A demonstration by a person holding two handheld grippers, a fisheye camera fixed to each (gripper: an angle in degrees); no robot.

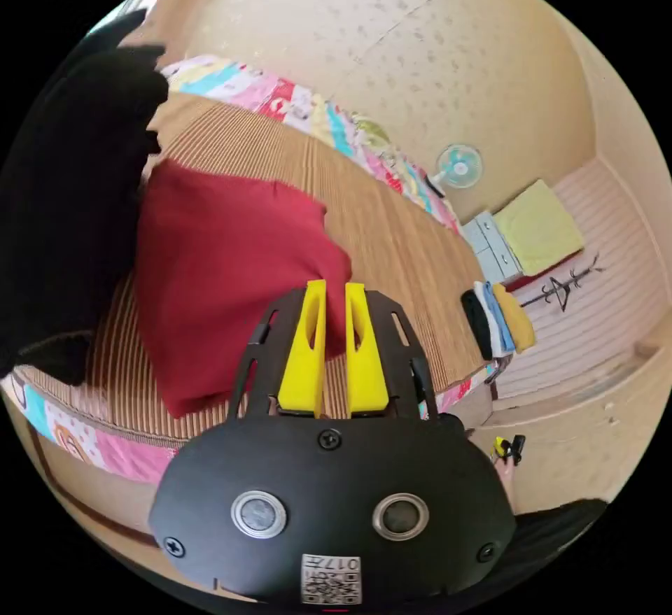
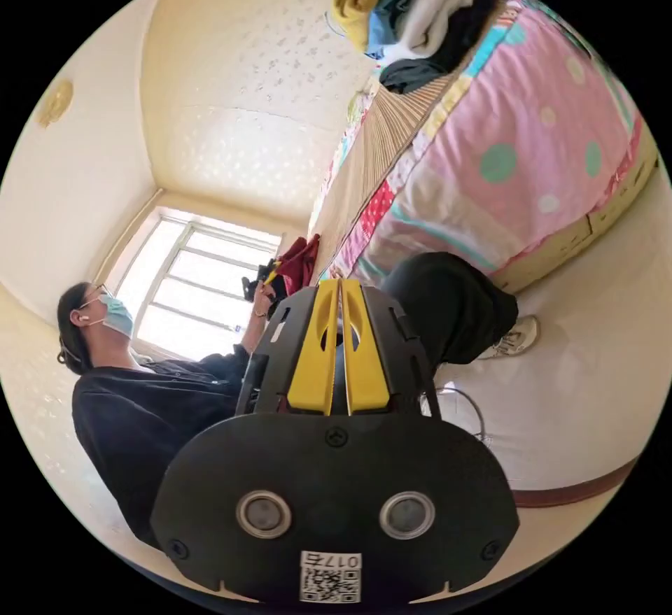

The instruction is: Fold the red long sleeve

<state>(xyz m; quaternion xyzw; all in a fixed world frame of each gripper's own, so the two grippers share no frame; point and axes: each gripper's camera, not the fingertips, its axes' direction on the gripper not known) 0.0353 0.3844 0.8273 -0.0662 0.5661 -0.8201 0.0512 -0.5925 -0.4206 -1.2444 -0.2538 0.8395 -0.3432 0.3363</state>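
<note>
Red cloth fills the middle of the left gripper view: the red long sleeve [image 1: 224, 272] lies bunched on the striped mat [image 1: 392, 237] that covers the bed [image 1: 105, 443], near the bed's edge. The left gripper [image 1: 334, 290] has its yellow fingers [image 1: 306, 349] drawn narrow with a corner of the garment running between their tips; it looks pinched there, probably so that the edge can be lifted or pulled straight before a fold. A dark garment [image 1: 63, 209] hangs at the side of this view, close to the red one. Further along the mat sits a stack of folded clothes [image 1: 498, 321], set well apart from the work, which suggests finished items are kept out of the way.

From the right gripper view, the right gripper [image 2: 341, 286] hangs low beside the bed, away from the garment, its fingers [image 2: 315, 356] closed together with nothing between them. It seems to be waiting idle. The person [image 2: 147, 398] in dark clothes stands by the bed, with the red garment visible far off near the window [image 2: 196, 279]. Judging by the bunched cloth, folding has barely begun.
</note>
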